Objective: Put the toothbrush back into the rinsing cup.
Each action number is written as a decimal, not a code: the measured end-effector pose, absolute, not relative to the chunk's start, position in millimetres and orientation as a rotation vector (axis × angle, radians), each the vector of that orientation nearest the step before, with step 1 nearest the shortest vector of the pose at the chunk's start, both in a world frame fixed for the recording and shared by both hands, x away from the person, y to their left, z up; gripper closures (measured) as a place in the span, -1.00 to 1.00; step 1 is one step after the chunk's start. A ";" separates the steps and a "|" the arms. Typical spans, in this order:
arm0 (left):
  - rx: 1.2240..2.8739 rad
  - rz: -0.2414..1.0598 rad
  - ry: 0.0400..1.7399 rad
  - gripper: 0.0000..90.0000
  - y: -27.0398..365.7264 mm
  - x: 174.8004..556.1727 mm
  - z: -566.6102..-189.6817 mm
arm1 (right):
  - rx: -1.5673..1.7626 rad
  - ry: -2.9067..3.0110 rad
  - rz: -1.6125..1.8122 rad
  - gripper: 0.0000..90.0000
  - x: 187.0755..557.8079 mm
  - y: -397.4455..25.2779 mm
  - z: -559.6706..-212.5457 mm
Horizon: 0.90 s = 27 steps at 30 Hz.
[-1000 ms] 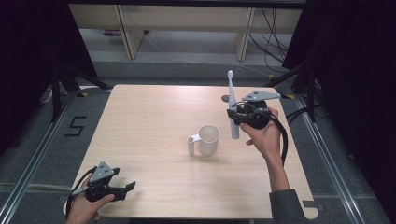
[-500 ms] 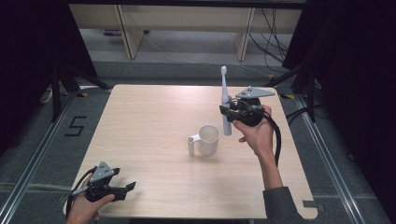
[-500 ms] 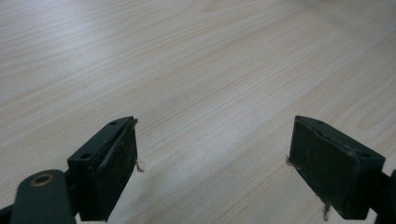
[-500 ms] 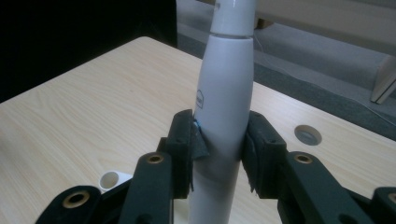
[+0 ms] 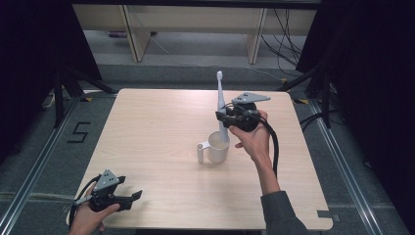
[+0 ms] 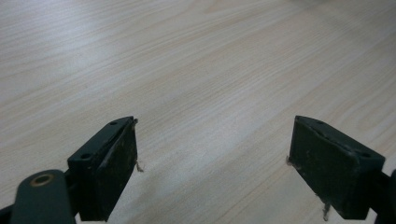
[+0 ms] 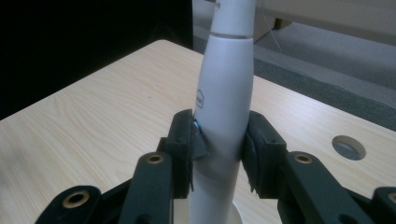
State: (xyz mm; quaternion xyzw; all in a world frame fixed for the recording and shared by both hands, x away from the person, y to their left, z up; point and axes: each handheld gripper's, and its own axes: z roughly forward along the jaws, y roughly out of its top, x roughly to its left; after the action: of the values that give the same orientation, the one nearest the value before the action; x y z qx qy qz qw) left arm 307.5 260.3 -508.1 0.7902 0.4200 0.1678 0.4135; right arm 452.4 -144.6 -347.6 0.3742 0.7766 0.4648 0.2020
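A white electric toothbrush (image 5: 221, 105) stands upright with its lower end in the mouth of a white mug (image 5: 217, 147) near the table's middle. My right gripper (image 5: 225, 117) is shut on the toothbrush handle (image 7: 223, 116), its two black jaws pressing both sides just above the mug's rim (image 7: 236, 215). The mug's handle points left. My left gripper (image 5: 133, 197) rests low at the table's near left corner, held by a hand. Its jaws stand wide apart over bare wood (image 6: 210, 116), with nothing between them.
The light wooden table (image 5: 147, 132) is bare around the mug. A round cable hole (image 7: 348, 146) sits in the tabletop beyond the toothbrush. Black metal stands flank the table, and pale shelving legs stand behind its far edge. A floor mark "5" lies at the left.
My right gripper has carried the toothbrush leftward and down until its lower end entered the mug. The left gripper has stayed where it was.
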 end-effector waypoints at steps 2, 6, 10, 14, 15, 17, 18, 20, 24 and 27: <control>1.985 0.418 1.058 -0.67 260.2 307.4 -508.1 | 1.045 2.157 1.307 0.48 454.3 -140.0 -351.7; 2.016 0.422 1.042 -0.67 262.3 307.5 -506.9 | 1.040 2.188 1.302 0.48 456.6 -133.6 -357.3; 1.982 0.425 1.053 -0.67 259.9 306.9 -508.0 | 1.029 2.187 1.293 0.48 458.6 -130.8 -364.7; 1.992 0.419 1.055 -0.67 259.8 306.9 -507.5 | 1.045 2.205 1.270 0.48 458.5 -131.6 -369.9; 1.992 0.419 1.055 -0.67 259.9 306.9 -507.4 | 1.030 2.189 1.270 0.48 459.1 -132.1 -371.9; 1.986 0.421 1.053 -0.67 260.0 307.0 -507.9 | 1.069 2.196 1.281 0.48 457.8 -131.5 -375.2; 1.989 0.420 1.053 -0.67 260.0 307.0 -507.9 | 1.062 2.204 1.276 0.48 457.9 -132.1 -377.1; 1.988 0.419 1.058 -0.67 259.5 306.7 -507.9 | 1.074 2.194 1.280 0.48 457.5 -131.1 -381.6; 1.986 0.419 1.055 -0.67 259.7 307.1 -508.1 | 1.059 2.214 1.261 0.48 458.1 -131.6 -389.6; 1.988 0.420 1.053 -0.67 260.0 307.0 -507.9 | 1.072 2.225 1.249 0.48 458.4 -131.7 -396.6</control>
State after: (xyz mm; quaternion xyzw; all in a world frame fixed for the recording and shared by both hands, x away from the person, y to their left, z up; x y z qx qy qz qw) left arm 307.0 260.0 -507.9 0.7907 0.4189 0.1671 0.4139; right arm 458.4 -131.7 -396.6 0.3806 0.7900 0.4434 0.1858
